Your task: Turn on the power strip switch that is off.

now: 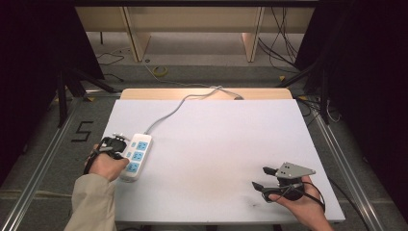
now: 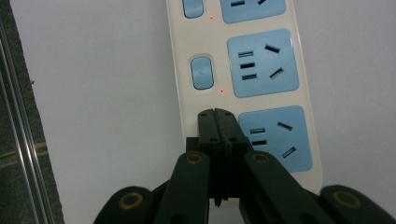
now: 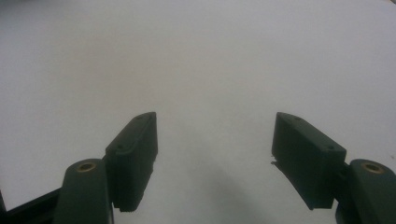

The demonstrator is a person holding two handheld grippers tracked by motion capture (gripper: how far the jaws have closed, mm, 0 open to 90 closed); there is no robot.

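Observation:
A white power strip point(image 1: 136, 156) with three blue sockets lies at the table's left, its cord point(image 1: 168, 113) running off the far edge. In the left gripper view the strip point(image 2: 261, 65) shows a blue switch point(image 2: 202, 73) and small red lights. My left gripper point(image 2: 216, 112) is shut with nothing between its jaws. Its joined tips sit on the strip's switch side, beside the nearest socket point(image 2: 275, 140), and hide what lies under them. In the high view a hand holds this gripper point(image 1: 115, 144) at the strip's left edge. My right gripper point(image 1: 260, 177) stands open above bare table at the front right, jaws point(image 3: 215, 126) wide apart.
The white table top point(image 1: 216, 144) stretches between the two hands. A metal rail point(image 1: 43, 159) runs along the floor to the left and another point(image 1: 346, 168) to the right. Cables lie on the floor behind the table.

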